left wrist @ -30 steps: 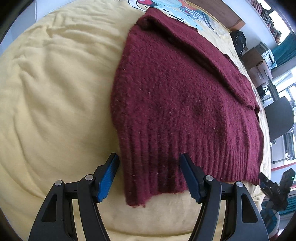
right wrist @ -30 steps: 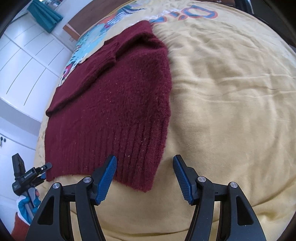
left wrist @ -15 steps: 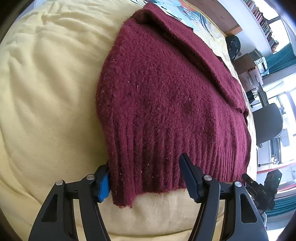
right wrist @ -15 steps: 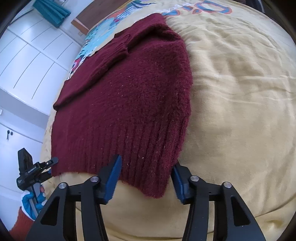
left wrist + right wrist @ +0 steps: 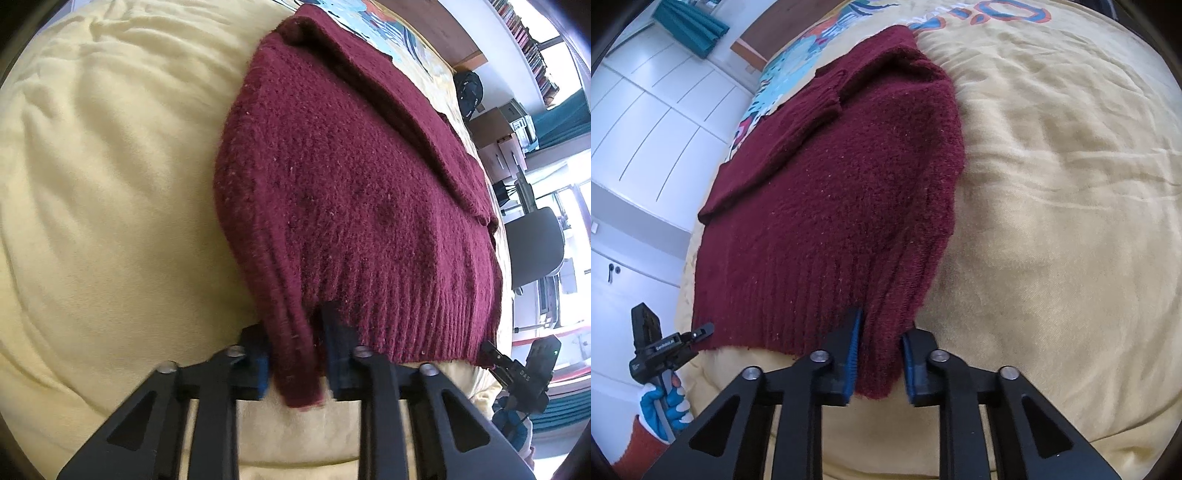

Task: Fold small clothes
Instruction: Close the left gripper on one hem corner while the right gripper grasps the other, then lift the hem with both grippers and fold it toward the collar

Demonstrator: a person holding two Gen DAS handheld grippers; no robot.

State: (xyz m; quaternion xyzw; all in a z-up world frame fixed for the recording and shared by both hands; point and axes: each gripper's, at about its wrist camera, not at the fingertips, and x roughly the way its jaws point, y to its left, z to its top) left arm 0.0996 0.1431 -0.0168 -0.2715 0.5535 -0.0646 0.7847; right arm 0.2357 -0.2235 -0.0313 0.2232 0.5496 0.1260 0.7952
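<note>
A dark red knitted sweater (image 5: 351, 184) lies flat on a yellow bedcover (image 5: 103, 184), sleeves folded across its top. My left gripper (image 5: 295, 354) is shut on the hem's left corner, the ribbed knit bunched between its blue pads. In the right wrist view the same sweater (image 5: 842, 192) shows from the other side. There my right gripper (image 5: 879, 354) is shut on the hem's right corner. Each gripper also shows small in the other's view, the right gripper (image 5: 524, 373) at the hem's far end and the left gripper (image 5: 661, 350) held by a blue-gloved hand.
The bedcover (image 5: 1052, 184) has a coloured print near the sweater's collar. A black chair (image 5: 535, 247), boxes and shelves stand beyond the bed's right side. White cupboard doors (image 5: 639, 122) line the wall on the other side.
Both grippers have come forward over the hem corners and their jaws have shut on the knit, which now bunches up between the pads.
</note>
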